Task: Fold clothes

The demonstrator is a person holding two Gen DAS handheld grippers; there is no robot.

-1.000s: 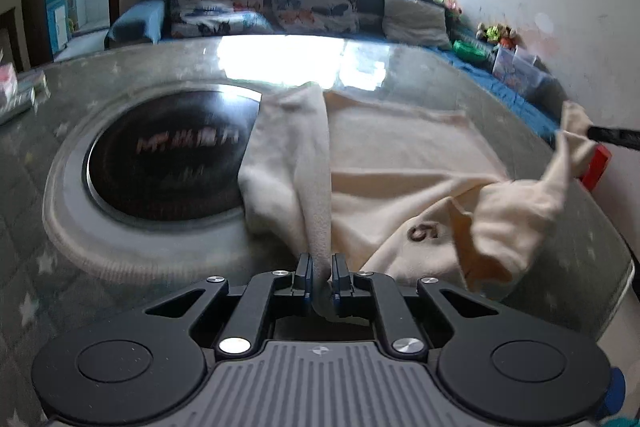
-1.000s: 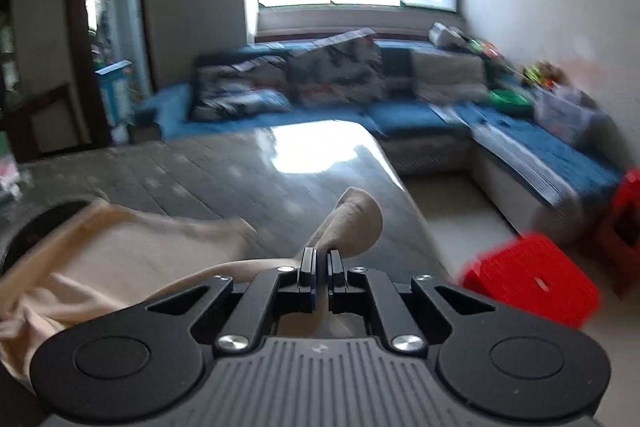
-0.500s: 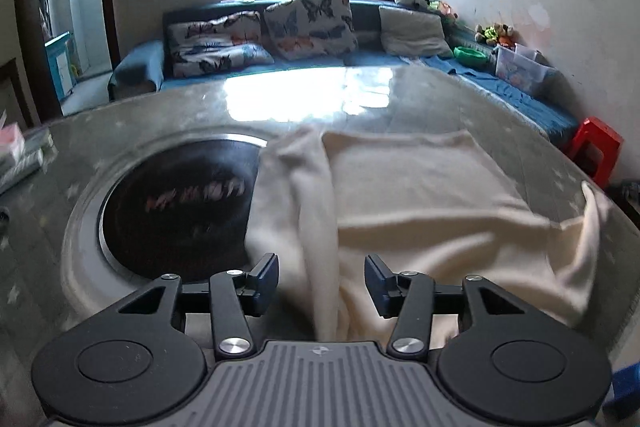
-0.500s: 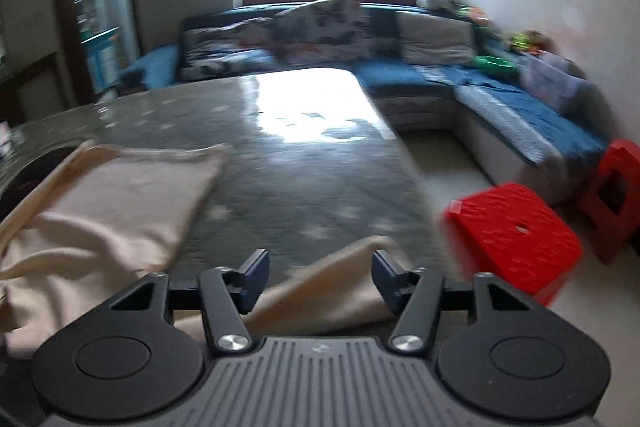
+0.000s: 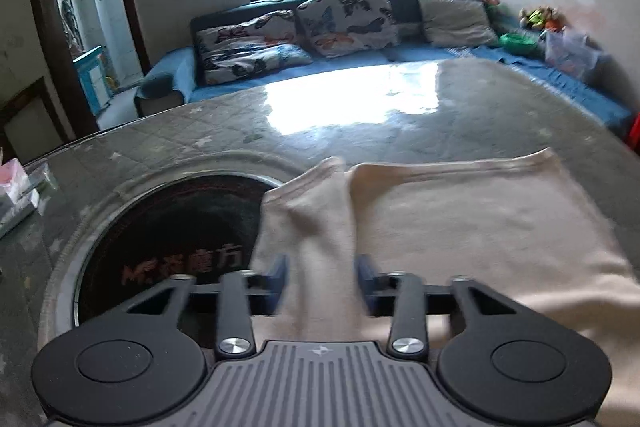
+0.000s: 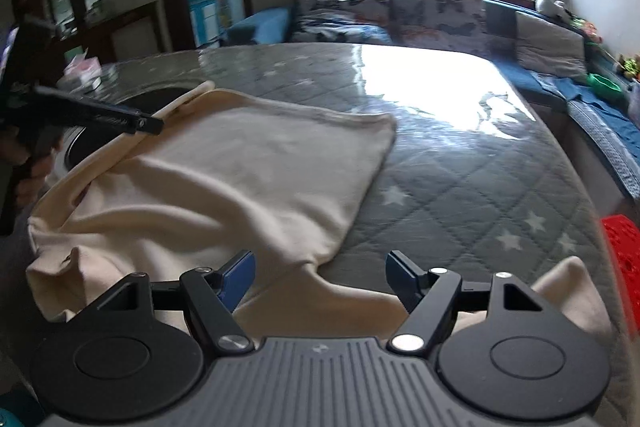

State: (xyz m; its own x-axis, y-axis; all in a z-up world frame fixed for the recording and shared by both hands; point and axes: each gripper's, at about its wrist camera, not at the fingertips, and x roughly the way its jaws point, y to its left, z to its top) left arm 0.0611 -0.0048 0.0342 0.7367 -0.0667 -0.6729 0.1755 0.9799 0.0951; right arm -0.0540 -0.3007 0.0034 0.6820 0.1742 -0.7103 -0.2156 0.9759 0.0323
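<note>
A cream sweatshirt [image 5: 472,219] lies spread on the quilted grey table top [image 5: 400,131]. Its left sleeve [image 5: 308,211] is folded over and runs toward me between the fingers of my left gripper [image 5: 322,277], which is open and holds nothing. In the right wrist view the same sweatshirt [image 6: 240,179] lies flat, with its other sleeve [image 6: 340,303] stretched under my open right gripper [image 6: 320,271]. The left gripper's finger [image 6: 104,117] shows at the far left, above the garment.
A round dark induction plate [image 5: 160,247] is set in the table, partly under the sweatshirt. Small boxes [image 5: 16,187] lie at the left edge. A blue sofa with butterfly cushions [image 5: 344,15] stands behind. A red stool [image 6: 624,259] stands right of the table.
Both grippers opened and let go of the sleeves they were pinching. The sweatshirt has dropped flat on the table. Both grippers have risen and pulled back a little.
</note>
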